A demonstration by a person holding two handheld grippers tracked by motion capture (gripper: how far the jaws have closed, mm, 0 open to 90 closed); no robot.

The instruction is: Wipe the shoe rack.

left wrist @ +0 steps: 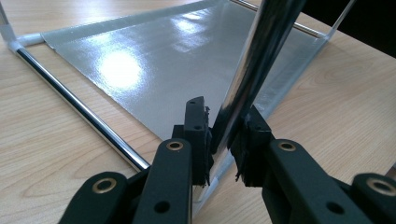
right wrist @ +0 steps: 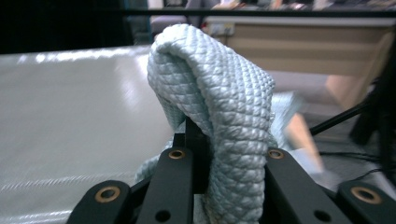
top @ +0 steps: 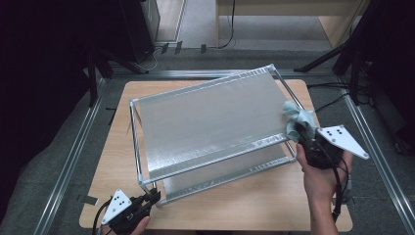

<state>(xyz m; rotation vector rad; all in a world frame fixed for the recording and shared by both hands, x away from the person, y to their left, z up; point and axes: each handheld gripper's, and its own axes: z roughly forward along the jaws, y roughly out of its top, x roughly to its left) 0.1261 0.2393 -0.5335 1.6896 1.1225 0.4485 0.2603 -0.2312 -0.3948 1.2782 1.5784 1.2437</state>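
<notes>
A recording lab or studio — dark tripod legs (top: 120, 61) and cables (top: 327, 105) ring a small wooden bench (top: 254, 200). Metal floor rails (top: 68, 161) frame it on grey carpet.

The high view is evenly lit from overhead, yet its left and right margins sink into near black. A soft sheen streaks the silvery two-tier metal shelf rack (top: 210, 122). In the left gripper view, a white glare spot blooms on the lower shelf and the chrome upright post (left wrist: 257, 60) mirrors light. In the right gripper view, the pale blue quilted cloth (right wrist: 224, 102) is sharp; the background is blurred.
</notes>
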